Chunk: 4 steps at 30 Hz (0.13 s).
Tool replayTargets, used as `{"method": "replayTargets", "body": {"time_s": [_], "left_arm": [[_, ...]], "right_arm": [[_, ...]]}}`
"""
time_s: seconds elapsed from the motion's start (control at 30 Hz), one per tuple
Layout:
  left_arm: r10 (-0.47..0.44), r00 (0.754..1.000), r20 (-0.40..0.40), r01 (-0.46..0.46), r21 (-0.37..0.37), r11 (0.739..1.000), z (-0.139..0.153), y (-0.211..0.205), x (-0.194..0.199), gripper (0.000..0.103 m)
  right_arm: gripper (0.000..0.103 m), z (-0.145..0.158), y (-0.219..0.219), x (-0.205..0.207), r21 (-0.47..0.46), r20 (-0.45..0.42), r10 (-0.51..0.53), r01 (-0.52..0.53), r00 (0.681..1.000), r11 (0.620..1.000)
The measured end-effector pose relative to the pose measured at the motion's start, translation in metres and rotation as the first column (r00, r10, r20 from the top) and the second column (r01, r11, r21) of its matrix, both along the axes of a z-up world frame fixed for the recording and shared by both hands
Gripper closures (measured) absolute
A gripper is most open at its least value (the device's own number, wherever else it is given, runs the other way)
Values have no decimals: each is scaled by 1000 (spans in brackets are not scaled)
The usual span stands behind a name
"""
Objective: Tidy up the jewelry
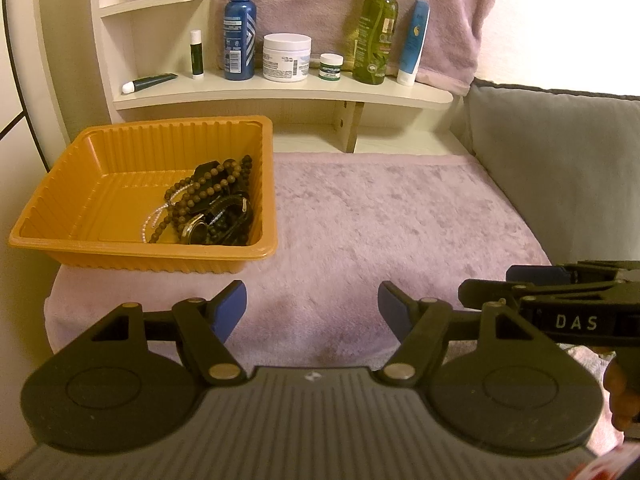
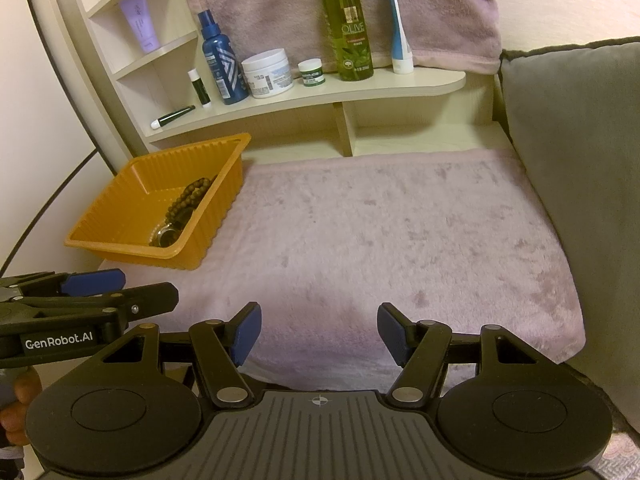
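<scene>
Both grippers, left (image 1: 312,310) and right (image 2: 319,334), had jaws apart, empty, over open towel (image 2: 380,232). Jewelry (image 1: 212,204) lay in the tray (image 1: 60,236) at ten o'clock. Green bottle (image 2: 349,36) read "OLIVE".

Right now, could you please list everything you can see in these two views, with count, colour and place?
tray: one, orange, on the towel at left
jewelry: a pile, brown bead strings, pearly strand, dark watch, in the tray's right end
towel: one, pale purple, spread over the surface
hanging towel: one, pale purple, behind the shelf
shelf: one, cream, at the back
spray bottle: one, blue, on the shelf
jar: one, white, beside the blue bottle
small jar: one, white and green, shelf middle
olive bottle: one, green, shelf right
tube: one, blue and white, shelf right end
lip balm: one, white and dark, shelf left
lying tube: one, dark, shelf left
purple tube: one, upper shelf
cushion: one, grey, right
left claw: open, empty
right claw: open, empty
</scene>
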State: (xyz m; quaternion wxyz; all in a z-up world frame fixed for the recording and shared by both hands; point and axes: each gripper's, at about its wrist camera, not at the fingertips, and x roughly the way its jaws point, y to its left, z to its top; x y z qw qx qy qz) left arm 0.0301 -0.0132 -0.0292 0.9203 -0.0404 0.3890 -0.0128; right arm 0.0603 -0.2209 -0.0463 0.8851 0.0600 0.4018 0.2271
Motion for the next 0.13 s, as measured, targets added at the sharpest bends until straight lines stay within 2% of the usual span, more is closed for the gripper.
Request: {"method": "replayTargets", "body": {"time_s": [0.13], "left_arm": [[2, 1000, 2, -2, 0, 1000, 1, 1, 1, 32]], "right_arm": [[39, 0, 0, 0, 0, 0, -2, 2, 1000, 1000]]}}
